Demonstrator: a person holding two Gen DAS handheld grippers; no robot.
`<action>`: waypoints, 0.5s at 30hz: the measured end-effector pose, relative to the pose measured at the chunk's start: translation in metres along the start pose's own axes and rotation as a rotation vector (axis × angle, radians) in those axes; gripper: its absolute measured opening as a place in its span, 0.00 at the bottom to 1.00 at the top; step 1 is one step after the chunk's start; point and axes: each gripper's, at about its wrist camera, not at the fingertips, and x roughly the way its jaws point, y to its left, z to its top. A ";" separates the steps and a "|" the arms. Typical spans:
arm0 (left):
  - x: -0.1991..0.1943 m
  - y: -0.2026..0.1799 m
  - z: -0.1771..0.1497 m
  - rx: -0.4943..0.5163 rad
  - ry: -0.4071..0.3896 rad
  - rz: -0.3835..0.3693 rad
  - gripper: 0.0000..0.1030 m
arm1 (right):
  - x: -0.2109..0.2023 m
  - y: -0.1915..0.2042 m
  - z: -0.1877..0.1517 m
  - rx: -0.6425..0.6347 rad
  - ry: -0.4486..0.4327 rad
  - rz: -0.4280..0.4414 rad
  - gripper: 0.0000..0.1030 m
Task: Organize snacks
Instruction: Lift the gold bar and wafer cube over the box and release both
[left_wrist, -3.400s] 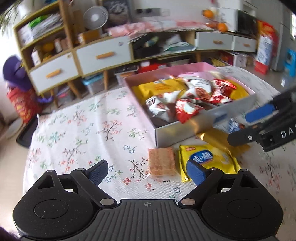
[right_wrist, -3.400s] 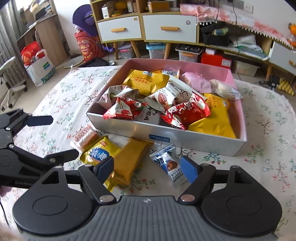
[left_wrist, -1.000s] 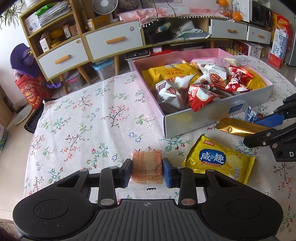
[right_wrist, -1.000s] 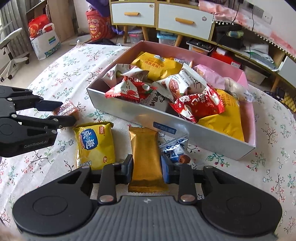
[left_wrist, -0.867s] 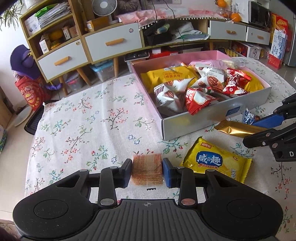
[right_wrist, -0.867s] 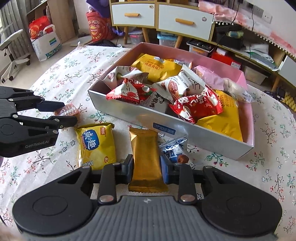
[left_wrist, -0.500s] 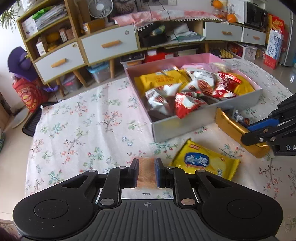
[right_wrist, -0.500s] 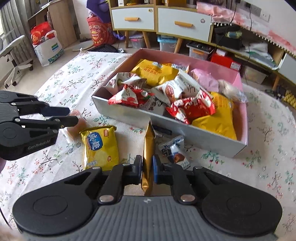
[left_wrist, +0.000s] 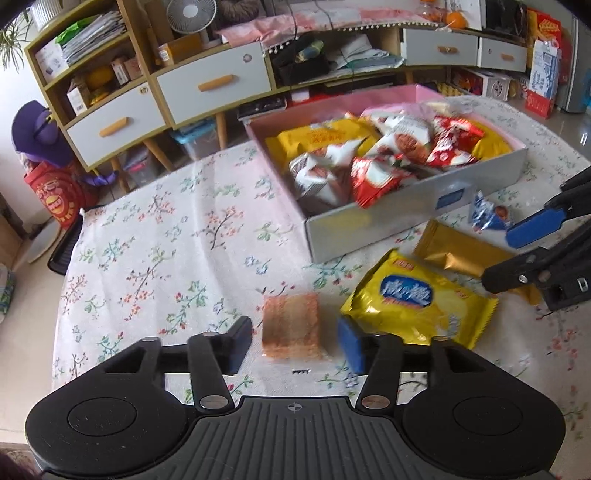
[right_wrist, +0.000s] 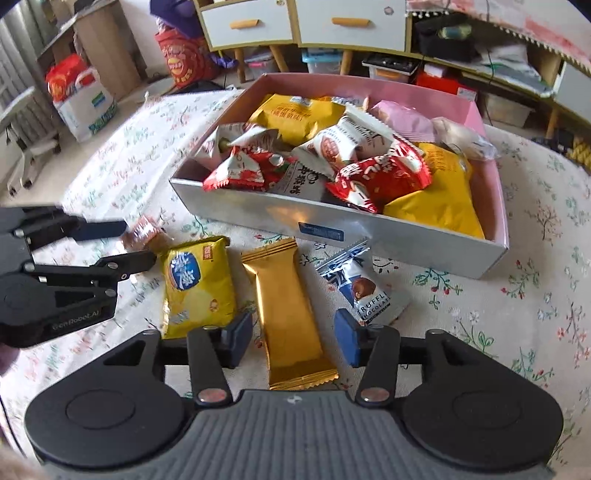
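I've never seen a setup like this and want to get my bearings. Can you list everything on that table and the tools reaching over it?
Pink-lined cardboard box with a grey front wall: one, on the far half of the table, heaped with yellow, red and white snack packets.
Clear-wrapped orange wafer biscuit: one, on the cloth between the left gripper's fingers, not gripped.
Yellow snack packet with a blue label: one, lying flat in front of the box.
Gold foil bar packet: one, flat between the right gripper's fingers, not gripped.
Blue and white truffle chocolate packet: one, beside the gold bar, near the box front.
Floral tablecloth: one, white with small flowers, covering the table.
Left gripper: black with blue pads, open.
Right gripper: same build, open.
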 end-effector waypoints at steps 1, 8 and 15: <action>0.003 0.001 -0.001 -0.002 0.005 -0.001 0.51 | 0.002 0.003 -0.001 -0.023 0.006 -0.016 0.46; 0.011 0.009 0.001 -0.063 -0.007 -0.013 0.52 | 0.009 0.018 -0.008 -0.172 0.005 -0.079 0.50; 0.009 0.007 0.005 -0.069 0.000 -0.005 0.32 | 0.004 0.023 -0.004 -0.202 0.001 -0.058 0.26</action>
